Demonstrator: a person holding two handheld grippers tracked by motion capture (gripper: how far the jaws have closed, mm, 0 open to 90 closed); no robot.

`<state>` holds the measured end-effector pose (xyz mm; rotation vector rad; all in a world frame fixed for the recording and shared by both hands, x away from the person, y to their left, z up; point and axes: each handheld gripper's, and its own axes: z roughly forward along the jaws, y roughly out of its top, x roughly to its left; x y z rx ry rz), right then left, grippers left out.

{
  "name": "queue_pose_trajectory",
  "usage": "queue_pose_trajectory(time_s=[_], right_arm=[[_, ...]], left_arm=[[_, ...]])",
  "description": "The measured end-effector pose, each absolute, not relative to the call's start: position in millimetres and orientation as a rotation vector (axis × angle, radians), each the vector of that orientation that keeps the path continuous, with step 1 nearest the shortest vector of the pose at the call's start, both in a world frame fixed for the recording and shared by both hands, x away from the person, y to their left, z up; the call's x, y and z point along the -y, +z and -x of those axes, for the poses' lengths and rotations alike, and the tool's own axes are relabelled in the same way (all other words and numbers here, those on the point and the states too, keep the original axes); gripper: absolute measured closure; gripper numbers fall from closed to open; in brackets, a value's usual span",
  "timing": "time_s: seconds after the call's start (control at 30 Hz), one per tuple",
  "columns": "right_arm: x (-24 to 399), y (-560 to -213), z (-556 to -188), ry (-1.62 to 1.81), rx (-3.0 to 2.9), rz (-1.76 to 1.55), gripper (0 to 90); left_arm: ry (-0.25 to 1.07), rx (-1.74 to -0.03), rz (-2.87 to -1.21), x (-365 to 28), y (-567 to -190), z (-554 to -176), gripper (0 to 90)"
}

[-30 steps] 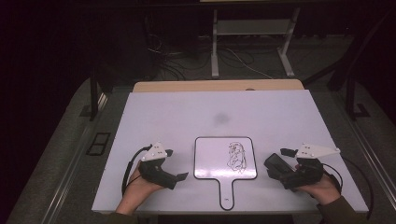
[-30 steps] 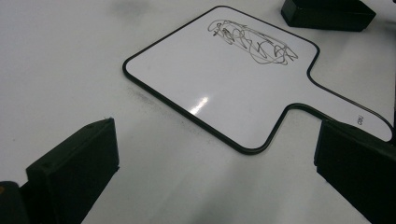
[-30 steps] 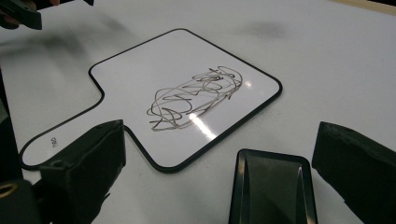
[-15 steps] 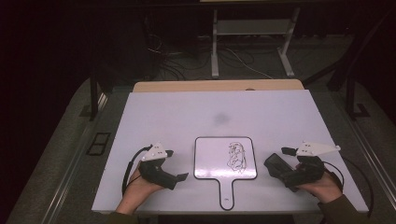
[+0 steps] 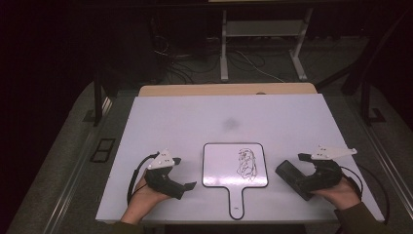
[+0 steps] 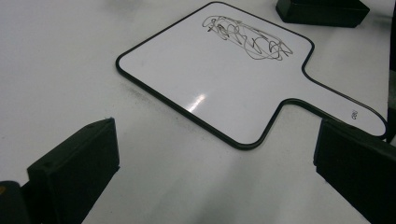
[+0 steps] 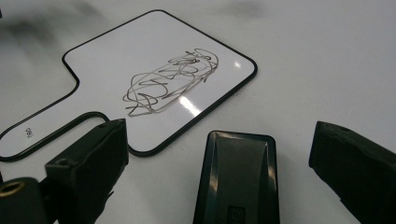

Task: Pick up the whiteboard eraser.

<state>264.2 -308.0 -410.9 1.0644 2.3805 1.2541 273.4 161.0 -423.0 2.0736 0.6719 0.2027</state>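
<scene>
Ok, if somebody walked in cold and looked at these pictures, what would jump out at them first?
Probably the small handled whiteboard lying flat near the front edge of the white table, with a dark scribble on its right half. Next, the black eraser just right of the board, lying between the open jaws of the right gripper. The left gripper rests open on the board's other side, holding nothing.

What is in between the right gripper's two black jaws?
The black eraser lies on the table between the open right gripper jaws, in the right gripper view.
</scene>
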Motion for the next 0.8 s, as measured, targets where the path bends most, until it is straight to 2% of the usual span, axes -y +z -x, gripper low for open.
queue_pose_trajectory(time_s=[0.8], right_arm=[[308,-425,-267,1.043,-2.487,-1.127,4.2]], left_arm=[[0.194,-0.677,-2.075,-162,-424,-273,0.0]])
